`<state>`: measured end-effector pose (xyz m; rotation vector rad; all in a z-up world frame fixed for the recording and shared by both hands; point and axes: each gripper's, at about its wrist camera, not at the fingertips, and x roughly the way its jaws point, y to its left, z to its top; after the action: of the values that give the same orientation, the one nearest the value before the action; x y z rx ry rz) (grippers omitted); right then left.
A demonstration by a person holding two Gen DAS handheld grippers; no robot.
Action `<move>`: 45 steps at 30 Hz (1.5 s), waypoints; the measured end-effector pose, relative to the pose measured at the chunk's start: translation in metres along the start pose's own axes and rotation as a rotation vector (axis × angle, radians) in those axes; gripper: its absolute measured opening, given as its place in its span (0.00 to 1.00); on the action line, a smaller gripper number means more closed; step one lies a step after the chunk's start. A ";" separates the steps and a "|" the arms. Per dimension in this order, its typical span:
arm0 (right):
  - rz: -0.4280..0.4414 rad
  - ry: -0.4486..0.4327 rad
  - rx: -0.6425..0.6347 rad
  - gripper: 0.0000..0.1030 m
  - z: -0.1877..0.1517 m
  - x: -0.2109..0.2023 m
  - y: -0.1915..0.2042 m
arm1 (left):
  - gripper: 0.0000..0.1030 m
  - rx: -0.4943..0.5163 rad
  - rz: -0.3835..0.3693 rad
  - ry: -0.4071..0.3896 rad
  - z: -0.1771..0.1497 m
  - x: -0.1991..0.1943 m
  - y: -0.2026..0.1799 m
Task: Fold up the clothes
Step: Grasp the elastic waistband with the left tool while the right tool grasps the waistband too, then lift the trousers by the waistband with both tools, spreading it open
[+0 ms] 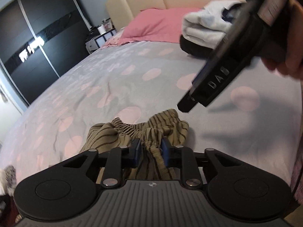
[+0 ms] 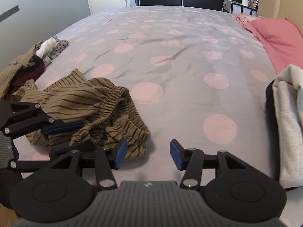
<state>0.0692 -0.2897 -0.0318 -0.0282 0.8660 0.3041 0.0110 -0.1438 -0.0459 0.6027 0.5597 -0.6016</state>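
Observation:
Tan shorts with dark stripes and an elastic waistband [image 1: 138, 130] lie crumpled on the grey bedspread with pink dots [image 1: 113, 71]. My left gripper [image 1: 151, 151] has its blue pads closed on a bunch of the shorts' fabric near the waistband. In the right wrist view the shorts [image 2: 85, 102] lie left of centre, and the left gripper [image 2: 64, 138] holds them from the left. My right gripper [image 2: 148, 155] is open and empty, low over the bedspread [image 2: 170, 47] just right of the shorts. Its body [image 1: 227, 60] hangs above the bed in the left wrist view.
A stack of folded clothes, white on black [image 1: 204, 30], sits at the right near a pink pillow [image 1: 157, 24]; the stack also shows in the right wrist view [image 2: 287, 117]. A pile of unfolded clothes [image 2: 28, 62] lies at the bed's left edge. A dark wardrobe [image 1: 32, 43] stands beyond.

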 end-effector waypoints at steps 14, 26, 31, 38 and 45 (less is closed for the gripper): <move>0.056 0.051 0.021 0.65 0.008 0.042 0.009 | 0.09 -0.223 0.077 -0.030 -0.017 -0.059 0.071; 0.068 0.021 -0.091 0.65 0.009 0.047 0.027 | 0.09 -0.435 0.210 0.006 -0.063 -0.091 0.142; 0.076 -0.034 -0.214 0.65 0.009 0.039 0.044 | 0.09 -0.469 0.225 0.032 -0.082 -0.094 0.150; 0.069 -0.088 -0.426 0.52 0.009 0.034 0.070 | 0.09 -0.494 0.232 0.050 -0.091 -0.094 0.155; 0.042 -0.122 -0.472 0.19 0.011 0.019 0.080 | 0.09 -0.494 0.240 0.017 -0.089 -0.103 0.154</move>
<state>0.0671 -0.2072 -0.0305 -0.4259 0.6594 0.5386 0.0146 0.0535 0.0119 0.2017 0.6145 -0.2165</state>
